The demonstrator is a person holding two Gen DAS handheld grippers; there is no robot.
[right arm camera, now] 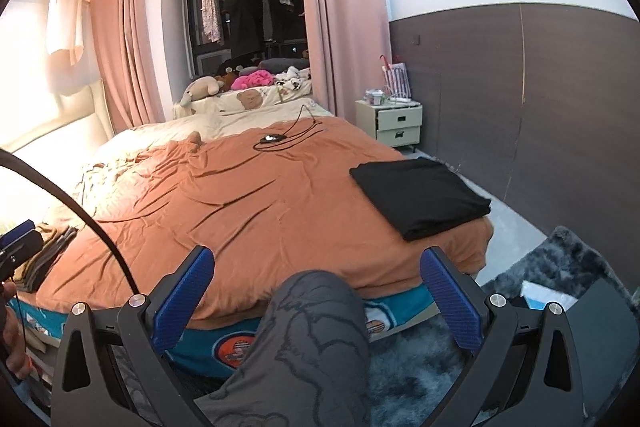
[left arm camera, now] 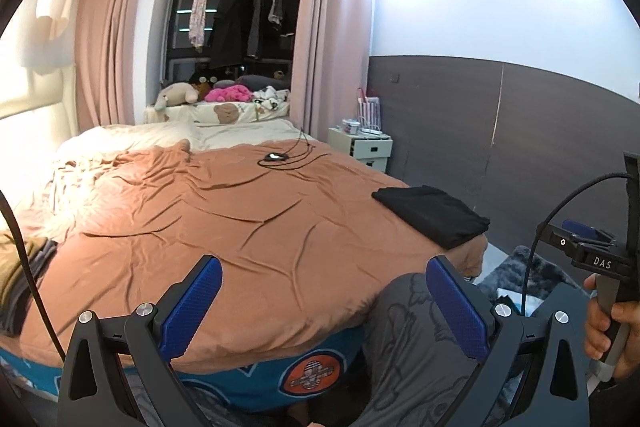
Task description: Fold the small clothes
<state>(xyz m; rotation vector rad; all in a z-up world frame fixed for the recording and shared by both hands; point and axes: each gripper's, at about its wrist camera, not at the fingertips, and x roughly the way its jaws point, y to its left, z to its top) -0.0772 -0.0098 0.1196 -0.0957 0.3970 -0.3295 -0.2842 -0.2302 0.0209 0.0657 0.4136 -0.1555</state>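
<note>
Both claws, left (left arm camera: pixel 322 297) and right (right arm camera: pixel 316 287), gape empty; black garment (right arm camera: pixel 420 197) lies folded ahead-right, unfolded pile (right arm camera: pixel 46 257) far left remains.

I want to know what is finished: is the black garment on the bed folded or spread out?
Folded. The black garment lies as a compact rectangle with stacked layers at its near edge.
</note>
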